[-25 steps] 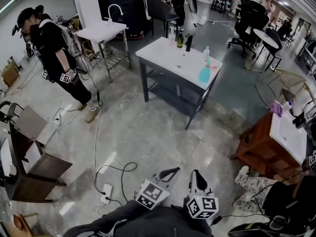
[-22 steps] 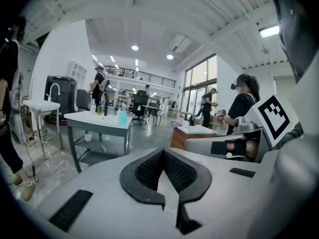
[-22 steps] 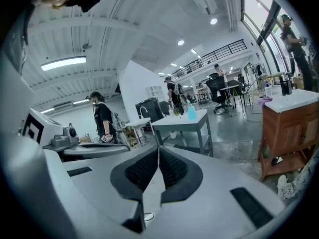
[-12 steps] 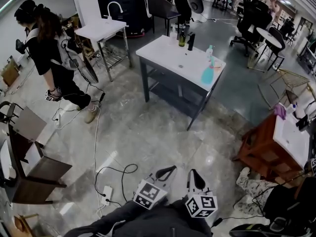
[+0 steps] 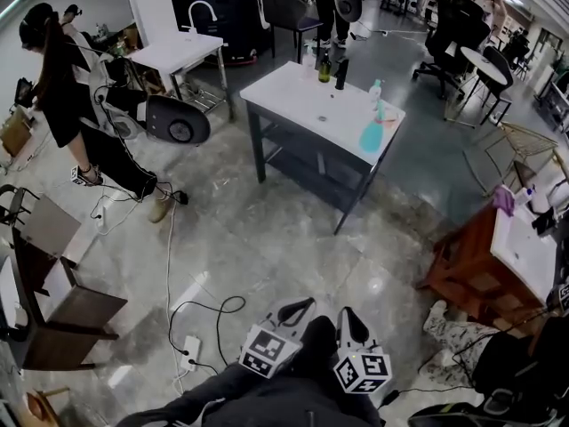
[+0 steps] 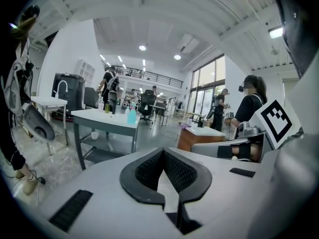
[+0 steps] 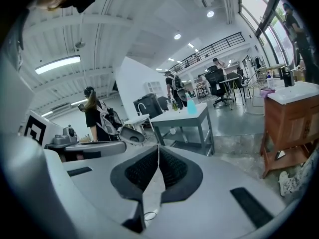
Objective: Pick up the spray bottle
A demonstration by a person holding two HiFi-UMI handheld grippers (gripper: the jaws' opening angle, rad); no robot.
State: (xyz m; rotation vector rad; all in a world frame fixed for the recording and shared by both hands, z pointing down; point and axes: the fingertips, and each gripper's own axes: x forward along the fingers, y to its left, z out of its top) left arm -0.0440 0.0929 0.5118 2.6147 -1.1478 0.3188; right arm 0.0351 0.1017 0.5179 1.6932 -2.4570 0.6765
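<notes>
Left hand-held gripper (image 5: pixel 302 306) and right hand-held gripper (image 5: pixel 348 315) hang low in front of the person's body. Each has its jaws pressed together with nothing between them, as both gripper views show.

The task is barely begun. The turquoise plastic spray bottle (image 5: pixel 371 132) stands upright and untouched near the right-hand corner of the white-topped surface (image 5: pixel 293 96) on its dark grey metal frame. It is well apart from both grippers, across a wide stretch of floor. By my reading everything is left to do: walk up, open one pair of jaws, close on the bottle and lift it.

Just behind the spray bottle stands a small clear bottle (image 5: pixel 374 94), perhaps with a pale blue cap; it is too small to be sure. At the far edge of the surface are a dark green glass bottle (image 5: pixel 324 68) and a slim black container (image 5: pixel 342 74).

The room is a large open workshop with a glossy grey stone floor (image 5: pixel 267 238). Black cables (image 5: pixel 209 310) loop across it to a white power strip (image 5: pixel 190 349). A person in black (image 5: pixel 67 105) bends at the left. A second white table with a curved tap (image 5: pixel 182 53) stands beyond that person, and a brown wooden cabinet (image 5: pixel 462 265) with a white top sits at the right.
</notes>
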